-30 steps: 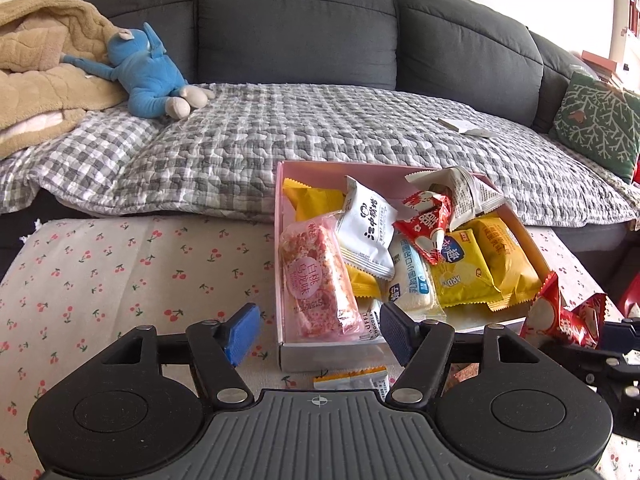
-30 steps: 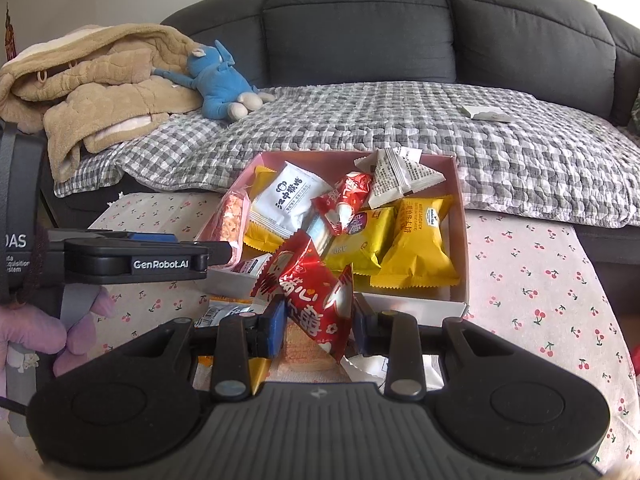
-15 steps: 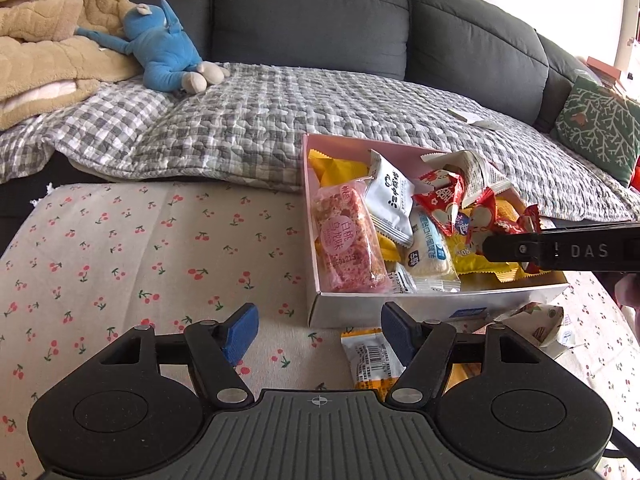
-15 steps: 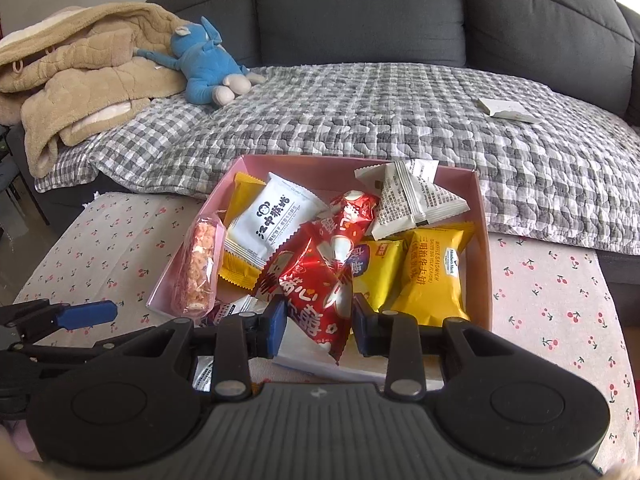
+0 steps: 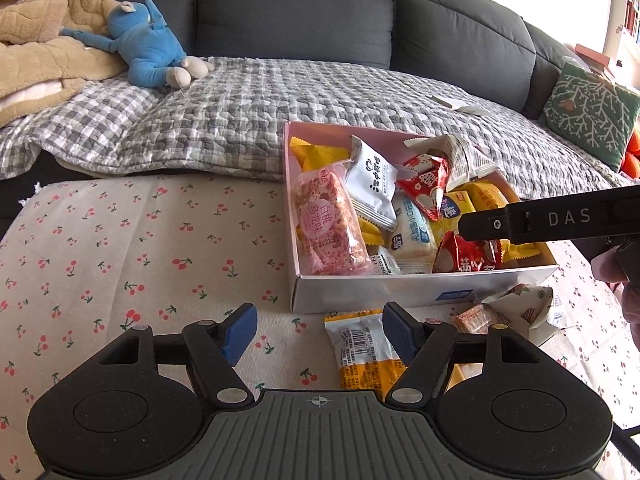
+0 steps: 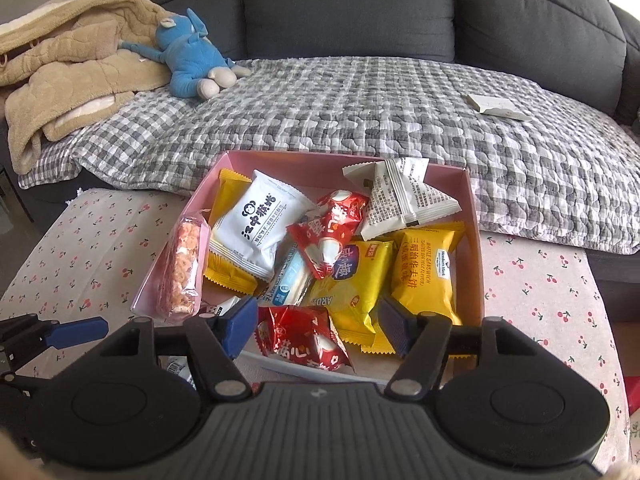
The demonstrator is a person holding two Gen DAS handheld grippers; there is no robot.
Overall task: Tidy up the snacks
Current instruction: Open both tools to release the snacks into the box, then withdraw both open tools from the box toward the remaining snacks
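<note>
While right gripper (image 6: 318, 330) gapes, red packet (image 6: 302, 338) lies flat, crosswise in box (image 6: 474, 240).

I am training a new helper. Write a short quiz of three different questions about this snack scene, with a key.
1. True or false: the right tool grips the red snack packet.
2. The yellow-and-white packet outside the pink box lies: A) on the sofa, B) on the cherry-print cloth.
3. Fill in: the left tool is ____.

Key: 1 false; 2 B; 3 open
</note>
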